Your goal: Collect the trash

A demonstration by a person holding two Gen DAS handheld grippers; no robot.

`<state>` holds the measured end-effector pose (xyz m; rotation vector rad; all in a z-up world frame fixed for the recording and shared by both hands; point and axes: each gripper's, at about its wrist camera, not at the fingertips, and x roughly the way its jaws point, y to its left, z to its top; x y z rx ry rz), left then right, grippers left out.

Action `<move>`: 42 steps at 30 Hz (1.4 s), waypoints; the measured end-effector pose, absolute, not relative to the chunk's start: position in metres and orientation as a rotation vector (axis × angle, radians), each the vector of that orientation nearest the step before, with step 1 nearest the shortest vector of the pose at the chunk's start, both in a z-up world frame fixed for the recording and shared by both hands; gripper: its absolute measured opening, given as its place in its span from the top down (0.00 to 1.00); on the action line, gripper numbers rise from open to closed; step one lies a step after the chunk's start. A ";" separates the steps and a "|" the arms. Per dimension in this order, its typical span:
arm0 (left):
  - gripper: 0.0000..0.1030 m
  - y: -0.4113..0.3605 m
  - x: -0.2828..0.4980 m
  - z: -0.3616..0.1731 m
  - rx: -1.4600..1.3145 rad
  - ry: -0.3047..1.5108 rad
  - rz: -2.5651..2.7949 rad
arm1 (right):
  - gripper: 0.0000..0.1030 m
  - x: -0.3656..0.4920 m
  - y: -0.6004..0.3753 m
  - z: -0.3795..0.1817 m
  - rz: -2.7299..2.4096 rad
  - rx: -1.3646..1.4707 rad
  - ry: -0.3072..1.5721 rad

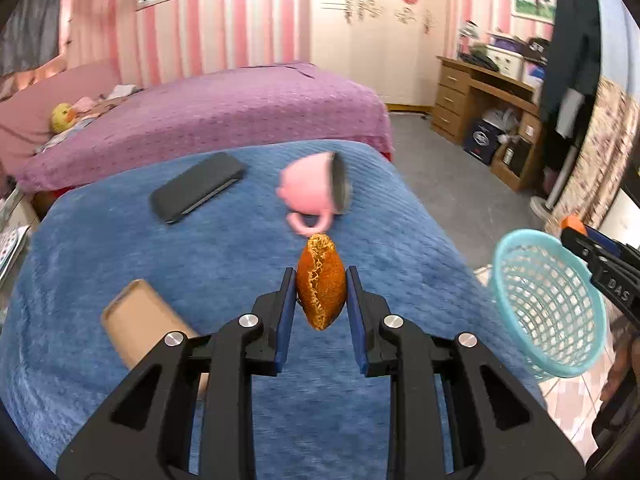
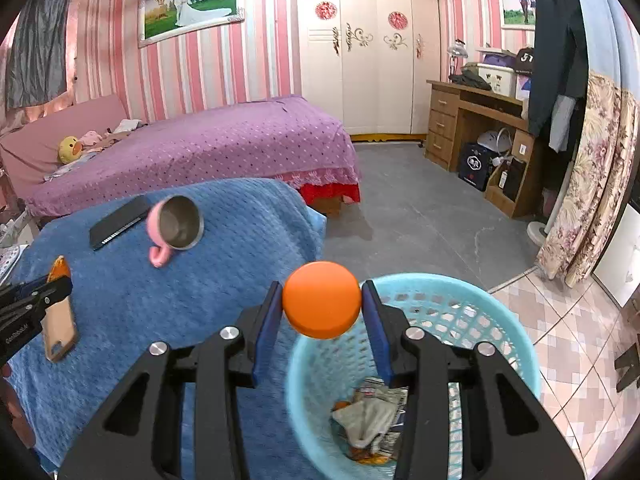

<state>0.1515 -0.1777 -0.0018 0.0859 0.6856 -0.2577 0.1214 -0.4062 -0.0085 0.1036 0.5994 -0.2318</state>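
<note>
Holding two pieces of trash at once, you are midway through the collection. Your left gripper [image 1: 321, 280] has its jaws pinched on a brown, dried-looking peel or husk [image 1: 321, 282], lifted above the blue blanket [image 1: 200, 264]. Your right gripper [image 2: 322, 300] has its jaws pressed against an orange round piece [image 2: 321, 299], hanging at the near rim of the turquoise mesh basket [image 2: 496, 320], not yet released. The basket stands just beside the blanket's right edge, on the floor side. In the right wrist view, crumpled paper and wrappers [image 2: 372, 420] already lie at its bottom, so some trash appears to be collected.

Judging from this, both held pieces remain to be dropped in. On the blanket lie a tan phone case [image 1: 140, 320], a dark phone [image 1: 196, 188] and a pink mug [image 1: 316, 188] tipped on its side. These look like belongings, not trash. Beyond stands a purple-covered bed [image 2: 200, 148].
</note>
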 end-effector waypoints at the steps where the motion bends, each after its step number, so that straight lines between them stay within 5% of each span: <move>1: 0.77 -0.184 0.150 -0.003 0.091 0.685 -0.267 | 0.61 0.122 -0.410 -0.011 -0.236 0.104 0.605; 18: 0.77 -0.339 0.135 -0.048 0.162 0.730 -0.483 | 0.61 0.097 -0.526 -0.048 -0.362 0.168 0.675; 35: 0.74 -0.412 0.132 -0.061 0.225 0.708 -0.526 | 0.61 0.082 -0.553 -0.054 -0.376 0.216 0.643; 39: 0.32 -0.408 0.133 -0.058 0.221 0.694 -0.512 | 0.61 0.076 -0.556 -0.051 -0.391 0.237 0.626; 42: 0.23 -0.402 0.132 -0.053 0.228 0.666 -0.497 | 0.60 0.074 -0.557 -0.050 -0.402 0.246 0.618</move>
